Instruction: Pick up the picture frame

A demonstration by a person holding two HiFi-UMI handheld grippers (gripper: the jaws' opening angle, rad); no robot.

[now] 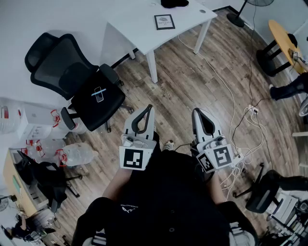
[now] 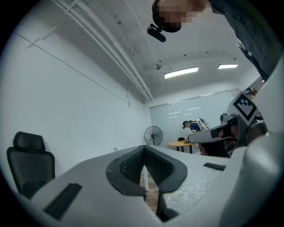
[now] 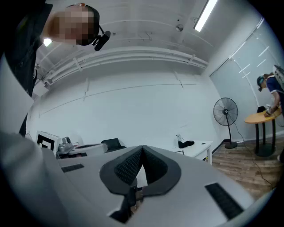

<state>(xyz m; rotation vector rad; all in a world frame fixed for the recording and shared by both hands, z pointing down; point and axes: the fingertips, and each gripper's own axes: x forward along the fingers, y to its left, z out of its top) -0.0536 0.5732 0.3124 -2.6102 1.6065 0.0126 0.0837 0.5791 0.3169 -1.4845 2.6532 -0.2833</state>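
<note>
Holding both claws level over the wooden floor (image 1: 192, 86), well short of the white surface (image 1: 139, 30), we carry nothing in either. The left claw (image 1: 148, 109) is pressed together at its tips, and the right claw (image 1: 198, 112) is pressed together too, with only air in front of it. The picture frame (image 1: 164, 21) lies flat on the surface, near the edge that faces us, well apart from both claws. Beyond the frame, at the surface's far edge, sits a dark thing (image 1: 174, 3), possibly a cloth, though we cannot tell from here. A black office chair (image 1: 82, 81) stands left of the surface, and a standing fan (image 1: 239, 15) stands right of it. White cables (image 1: 226, 86) trail across the floor from beside the surface's right leg.
</note>
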